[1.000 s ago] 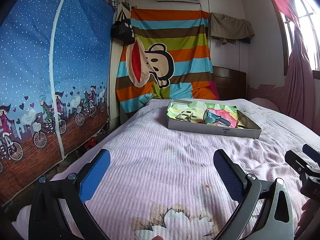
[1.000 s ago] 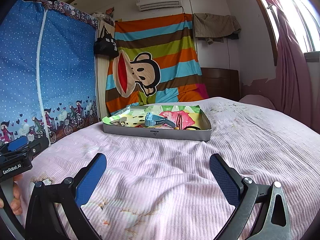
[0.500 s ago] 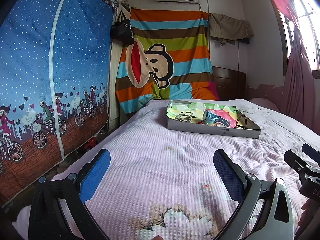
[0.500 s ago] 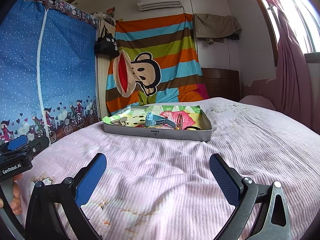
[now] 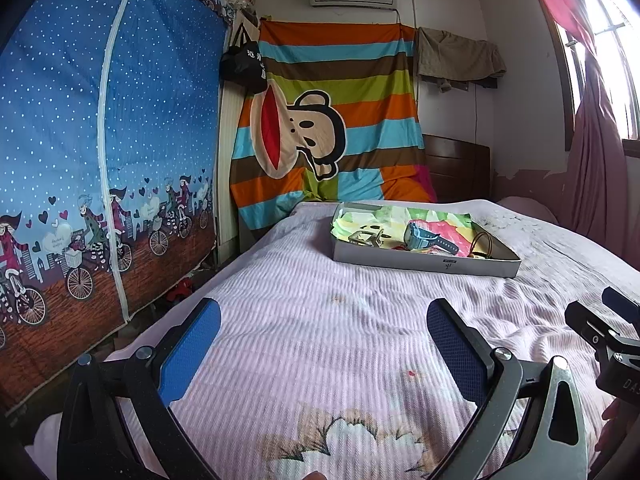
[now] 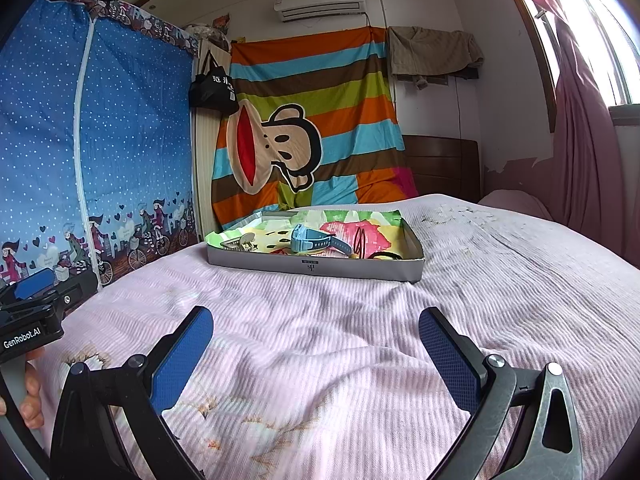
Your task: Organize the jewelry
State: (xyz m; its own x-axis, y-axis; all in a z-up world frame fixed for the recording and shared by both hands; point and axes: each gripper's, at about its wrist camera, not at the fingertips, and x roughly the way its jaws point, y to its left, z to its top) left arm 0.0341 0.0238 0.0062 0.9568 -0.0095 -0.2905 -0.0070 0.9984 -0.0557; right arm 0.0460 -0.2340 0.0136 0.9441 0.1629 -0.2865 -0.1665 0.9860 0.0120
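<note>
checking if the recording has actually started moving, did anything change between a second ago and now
Nothing visibly changed. The left gripper and right gripper hover over the pink bedspread, jaws open and empty as before. The grey tray with the blue watch sits where it was, untouched.

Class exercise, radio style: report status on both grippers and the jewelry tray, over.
Left gripper open, empty. Right gripper open, empty. Tray on the bed ahead, blue watch inside. Nothing between grippers and tray.
</note>
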